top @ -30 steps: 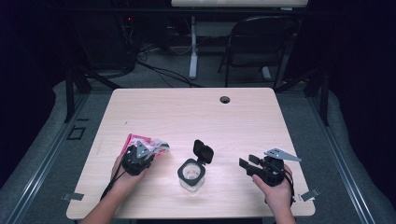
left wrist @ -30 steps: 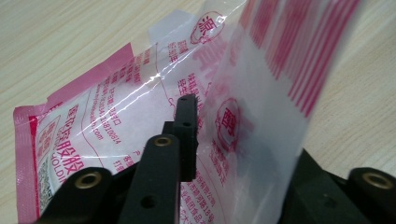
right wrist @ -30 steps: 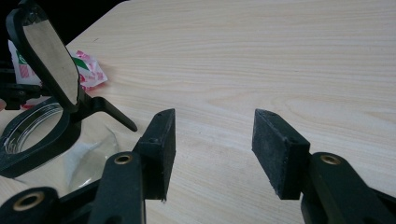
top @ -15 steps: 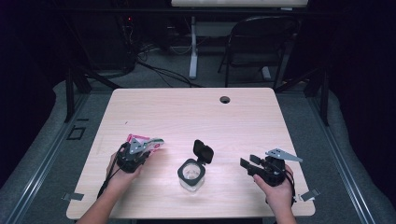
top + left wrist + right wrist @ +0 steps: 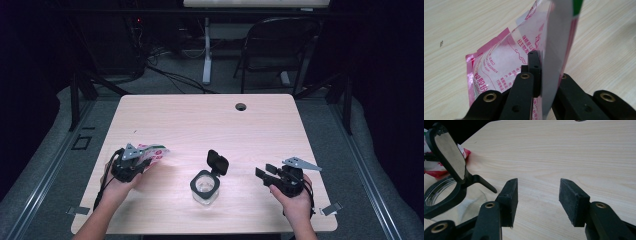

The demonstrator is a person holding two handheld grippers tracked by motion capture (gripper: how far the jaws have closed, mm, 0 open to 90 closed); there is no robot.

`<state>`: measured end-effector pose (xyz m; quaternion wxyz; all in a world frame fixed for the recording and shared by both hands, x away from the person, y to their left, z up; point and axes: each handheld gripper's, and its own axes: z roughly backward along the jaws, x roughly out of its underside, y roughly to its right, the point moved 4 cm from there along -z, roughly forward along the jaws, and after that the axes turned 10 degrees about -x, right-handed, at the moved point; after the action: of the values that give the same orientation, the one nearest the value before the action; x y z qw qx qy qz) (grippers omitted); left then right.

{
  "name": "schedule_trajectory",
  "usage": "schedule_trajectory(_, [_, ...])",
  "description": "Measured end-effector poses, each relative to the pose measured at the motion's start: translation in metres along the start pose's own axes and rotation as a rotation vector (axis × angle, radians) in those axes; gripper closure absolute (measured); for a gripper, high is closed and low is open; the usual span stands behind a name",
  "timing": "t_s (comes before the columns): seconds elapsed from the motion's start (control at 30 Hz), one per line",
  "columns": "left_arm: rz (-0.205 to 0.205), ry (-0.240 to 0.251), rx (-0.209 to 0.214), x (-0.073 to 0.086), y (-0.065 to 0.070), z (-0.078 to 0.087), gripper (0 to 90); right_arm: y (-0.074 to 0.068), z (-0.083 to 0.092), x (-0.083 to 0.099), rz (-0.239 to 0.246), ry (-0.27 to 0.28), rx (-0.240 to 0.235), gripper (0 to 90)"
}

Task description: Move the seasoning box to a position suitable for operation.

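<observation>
packet held at the left, jar waiting open

a pink-and-white printed packet (image 5: 506, 72) is clamped between the closed jaws of the left gripper (image 5: 131, 166), and it is held up off the table (image 5: 200, 125) at the left side, well apart from the jar. the clear jar (image 5: 205, 187) is stood near the front middle of the table, with its black hinged lid (image 5: 218, 163) flipped up and the mouth left open. the right gripper (image 5: 537, 200) is held just above the table to the right of the jar, its jaws spread wide and nothing between them. the step in hand is judged to be the carrying of the packet toward the jar. next, the packet would need to be brought over the open mouth and tipped, while the jar is likely to be steadied by the free gripper.
</observation>
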<state>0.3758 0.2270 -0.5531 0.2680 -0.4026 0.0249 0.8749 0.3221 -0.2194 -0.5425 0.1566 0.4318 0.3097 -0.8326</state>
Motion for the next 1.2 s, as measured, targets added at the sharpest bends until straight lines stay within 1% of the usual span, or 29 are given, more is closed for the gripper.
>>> schedule_trajectory(0.07, [0.012, -0.002, 0.002, -0.001, -0.003, 0.003, 89.9, -0.002, -0.003, -0.001, 0.007, -0.001, -0.006, 49.6])
schedule_trajectory(0.13, [0.021, -0.001, -0.004, -0.002, -0.006, 0.007, 90.0, -0.002, -0.005, -0.001, 0.012, -0.009, -0.003, 49.7])
schedule_trajectory(0.2, [0.009, -0.004, -0.017, -0.004, -0.010, 0.010, 90.0, -0.003, -0.007, -0.002, 0.012, -0.007, -0.011, 49.6])
schedule_trajectory(0.27, [0.011, -0.004, -0.024, -0.005, -0.013, 0.013, 90.0, -0.004, -0.009, -0.003, 0.011, -0.008, -0.017, 49.6])
schedule_trajectory(0.3, [0.011, 0.000, -0.031, -0.007, -0.018, 0.016, 90.0, -0.005, -0.011, -0.004, 0.013, -0.011, -0.021, 49.6])
schedule_trajectory(0.33, [0.011, 0.000, -0.031, -0.007, -0.018, 0.016, 90.0, -0.005, -0.011, -0.004, 0.013, -0.011, -0.021, 49.6])
schedule_trajectory(0.4, [0.014, 0.003, -0.035, -0.010, -0.024, 0.019, 90.0, -0.005, -0.013, -0.005, 0.012, -0.010, -0.027, 49.7])
schedule_trajectory(0.53, [0.008, 0.011, -0.059, -0.020, -0.036, 0.027, 90.0, -0.005, -0.016, -0.007, 0.010, -0.016, -0.035, 49.6])
schedule_trajectory(0.6, [0.003, 0.009, -0.086, -0.030, -0.045, 0.035, 90.0, -0.005, -0.018, -0.008, 0.007, -0.013, -0.039, 49.6])
schedule_trajectory(0.63, [0.003, 0.009, -0.086, -0.030, -0.045, 0.035, 90.0, -0.005, -0.018, -0.008, 0.007, -0.013, -0.039, 49.6])
schedule_trajectory(0.67, [0.004, 0.013, -0.093, -0.034, -0.048, 0.038, 90.0, -0.005, -0.019, -0.008, 0.008, -0.015, -0.040, 49.6])
schedule_trajectory(0.77, [0.013, 0.025, -0.084, -0.042, -0.053, 0.047, 90.0, -0.005, -0.018, -0.008, 0.008, -0.017, -0.041, 49.6])
schedule_trajectory(0.8, [0.017, 0.035, -0.075, -0.045, -0.053, 0.050, 90.0, -0.004, -0.017, -0.009, 0.003, -0.005, -0.043, 49.6])
schedule_trajectory(0.83, [0.023, 0.045, -0.066, -0.047, -0.052, 0.052, 90.0, -0.004, -0.017, -0.009, 0.003, -0.005, -0.043, 49.6])
schedule_trajectory(0.87, [0.029, 0.066, -0.050, -0.052, -0.050, 0.057, 90.0, -0.004, -0.015, -0.009, 0.004, -0.008, -0.036, 49.6])
schedule_trajectory(0.9, [0.029, 0.066, -0.050, -0.052, -0.050, 0.057, 90.0, -0.004, -0.015, -0.009, 0.003, -0.004, -0.036, 49.6])
schedule_trajectory(0.93, [0.030, 0.084, -0.036, -0.056, -0.045, 0.060, 90.0, -0.003, -0.015, -0.009, 0.005, -0.004, -0.034, 49.7])
schedule_trajectory(0.97, [0.030, 0.084, -0.036, -0.056, -0.045, 0.060, 90.0, -0.003, -0.015, -0.009, 0.005, -0.004, -0.034, 49.7])
schedule_trajectory(1.03, [0.026, 0.099, -0.022, -0.060, -0.039, 0.063, 90.0, -0.004, -0.015, -0.009, 0.008, -0.001, -0.031, 49.5])
schedule_trajectory(1.07, [0.019, 0.106, -0.007, -0.063, -0.032, 0.063, 90.0, -0.004, -0.014, -0.008, 0.009, -0.011, -0.023, 49.3])
schedule_trajectory(1.1, [0.019, 0.106, -0.007, -0.063, -0.032, 0.063, 90.0, -0.004, -0.014, -0.008, 0.009, -0.011, -0.023, 49.3])
schedule_trajectory(1.2, [0.012, 0.110, 0.033, -0.066, -0.020, 0.062, 90.0, -0.003, -0.013, -0.008, 0.004, -0.019, -0.022, 51.1])
